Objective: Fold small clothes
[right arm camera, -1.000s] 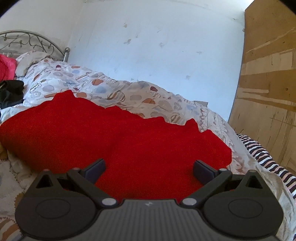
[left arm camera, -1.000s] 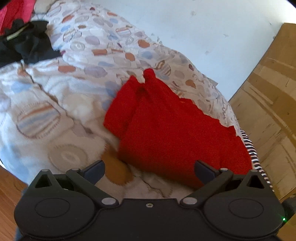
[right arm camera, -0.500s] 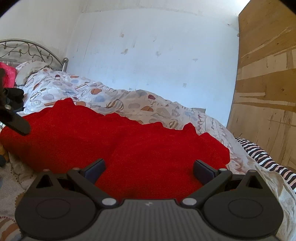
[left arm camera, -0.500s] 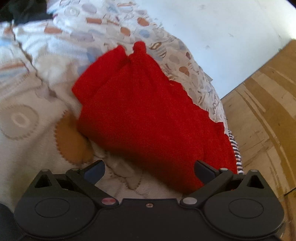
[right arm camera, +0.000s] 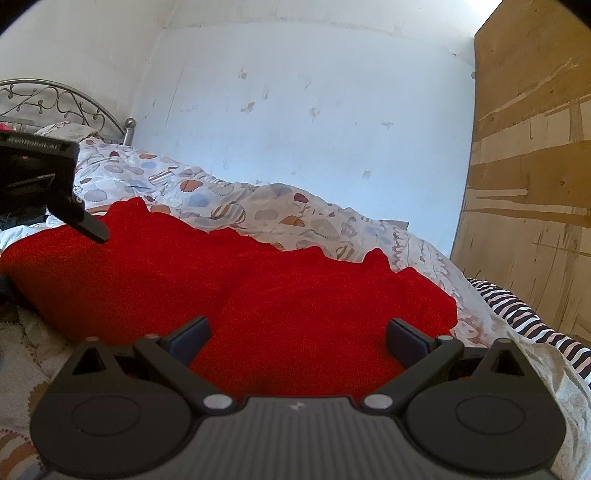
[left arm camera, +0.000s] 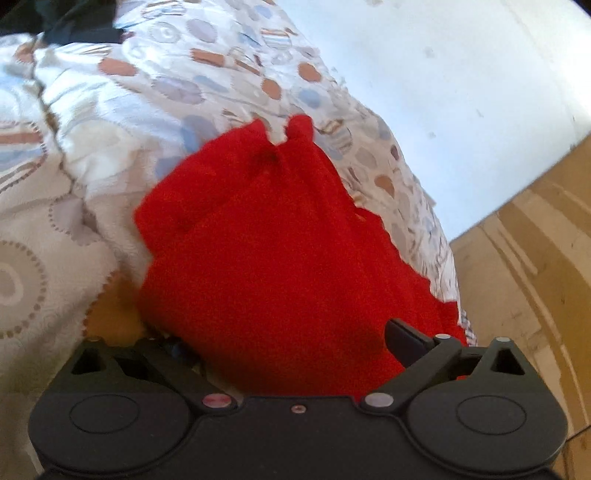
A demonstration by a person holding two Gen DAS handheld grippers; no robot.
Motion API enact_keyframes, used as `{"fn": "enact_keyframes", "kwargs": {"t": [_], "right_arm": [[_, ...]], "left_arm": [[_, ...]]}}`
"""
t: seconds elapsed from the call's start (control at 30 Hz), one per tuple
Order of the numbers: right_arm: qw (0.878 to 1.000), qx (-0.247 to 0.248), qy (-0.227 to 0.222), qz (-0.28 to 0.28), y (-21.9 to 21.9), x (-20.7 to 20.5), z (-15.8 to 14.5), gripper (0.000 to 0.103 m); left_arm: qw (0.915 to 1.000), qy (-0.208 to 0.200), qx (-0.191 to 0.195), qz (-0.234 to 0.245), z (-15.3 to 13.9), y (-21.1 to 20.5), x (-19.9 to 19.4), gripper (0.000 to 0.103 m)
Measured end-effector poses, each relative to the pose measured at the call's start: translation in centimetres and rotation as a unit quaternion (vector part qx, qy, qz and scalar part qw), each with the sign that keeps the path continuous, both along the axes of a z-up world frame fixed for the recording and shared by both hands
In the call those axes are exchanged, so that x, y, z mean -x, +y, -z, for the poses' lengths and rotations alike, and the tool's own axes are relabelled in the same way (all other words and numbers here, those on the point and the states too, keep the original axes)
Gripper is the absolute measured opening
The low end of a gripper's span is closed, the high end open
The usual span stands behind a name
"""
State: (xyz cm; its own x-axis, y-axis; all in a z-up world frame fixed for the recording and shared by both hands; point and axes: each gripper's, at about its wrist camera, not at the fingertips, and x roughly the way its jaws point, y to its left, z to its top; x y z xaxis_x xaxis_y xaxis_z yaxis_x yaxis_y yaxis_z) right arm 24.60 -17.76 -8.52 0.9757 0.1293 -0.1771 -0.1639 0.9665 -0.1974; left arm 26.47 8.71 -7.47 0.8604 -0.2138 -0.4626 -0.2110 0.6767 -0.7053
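Observation:
A small red garment lies partly folded on the patterned quilt; it also shows in the right wrist view. My left gripper is open and sits low at the garment's near edge, its left finger hidden under the cloth, its right finger over the red fabric. In the right wrist view the left gripper appears at the garment's left end. My right gripper is open, its fingers spread over the garment's near edge, gripping nothing.
Black clothing lies on the quilt far left. A striped cloth lies at the bed's right edge beside a wooden panel. A white wall and a metal headboard stand behind.
My left gripper has moved forward and down onto the garment's near edge, and its left finger has slipped under the cloth. It has come into the right wrist view. The right gripper has barely moved.

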Motion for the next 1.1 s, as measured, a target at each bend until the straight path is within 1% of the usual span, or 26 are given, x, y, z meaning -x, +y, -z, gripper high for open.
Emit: {"fn": "enact_keyframes", "kwargs": {"t": [0.1, 0.2, 0.33, 0.4, 0.47, 0.53, 0.67, 0.73, 0.8, 0.83, 0.93, 1.0, 1.1], "right_arm": [[1.000, 0.004, -0.008, 0.002, 0.1, 0.2, 0.2, 0.103], [1.000, 0.010, -0.018, 0.007, 0.4, 0.5, 0.4, 0.103], [1.000, 0.012, -0.017, 0.008, 0.4, 0.4, 0.3, 0.103], [1.000, 0.006, -0.012, 0.001, 0.1, 0.3, -0.1, 0.103], [1.000, -0.004, -0.001, -0.005, -0.1, 0.0, -0.9, 0.103], [1.000, -0.003, 0.004, -0.007, 0.0, -0.4, -1.8, 0.103], [1.000, 0.010, -0.014, -0.006, 1.2, -0.8, -3.7, 0.103], [0.999, 0.013, -0.022, -0.021, 2.2, -1.1, -4.4, 0.103], [0.999, 0.019, -0.021, -0.036, 3.1, -1.6, -4.7, 0.103], [0.999, 0.026, -0.013, -0.044, 3.6, -2.0, -4.6, 0.103], [0.996, 0.076, 0.026, -0.049, 5.4, -3.0, -3.2, 0.103], [0.995, 0.084, 0.019, -0.046, 5.7, -3.0, -2.3, 0.103], [0.996, 0.084, 0.006, -0.042, 5.9, -2.7, -1.9, 0.103]], "left_arm": [[0.9996, -0.017, 0.015, -0.019, 0.9, 0.6, 0.8, 0.089], [0.9986, -0.027, 0.025, -0.038, 1.2, 1.1, 1.3, 0.080], [0.9982, -0.034, 0.014, -0.047, 0.8, 1.4, 1.5, 0.071], [0.9980, -0.035, 0.016, -0.050, 0.9, 1.6, 1.4, 0.070], [0.9976, -0.035, 0.020, -0.056, 1.1, 1.9, 1.2, 0.068], [0.9972, -0.034, 0.028, -0.060, 1.4, 2.2, 1.1, 0.066], [0.9968, -0.034, 0.036, -0.063, 1.7, 2.5, 1.1, 0.065], [0.9968, -0.035, 0.037, -0.061, 1.8, 2.5, 1.2, 0.065], [0.9967, -0.036, 0.042, -0.059, 1.9, 2.7, 1.3, 0.065], [0.9966, -0.036, 0.045, -0.059, 1.9, 2.8, 1.3, 0.065], [0.9966, -0.037, 0.046, -0.058, 2.1, 2.9, 1.3, 0.065], [0.9968, -0.036, 0.042, -0.057, 2.1, 2.7, 1.3, 0.065], [0.9969, -0.037, 0.039, -0.057, 2.1, 2.6, 1.2, 0.066]]}}
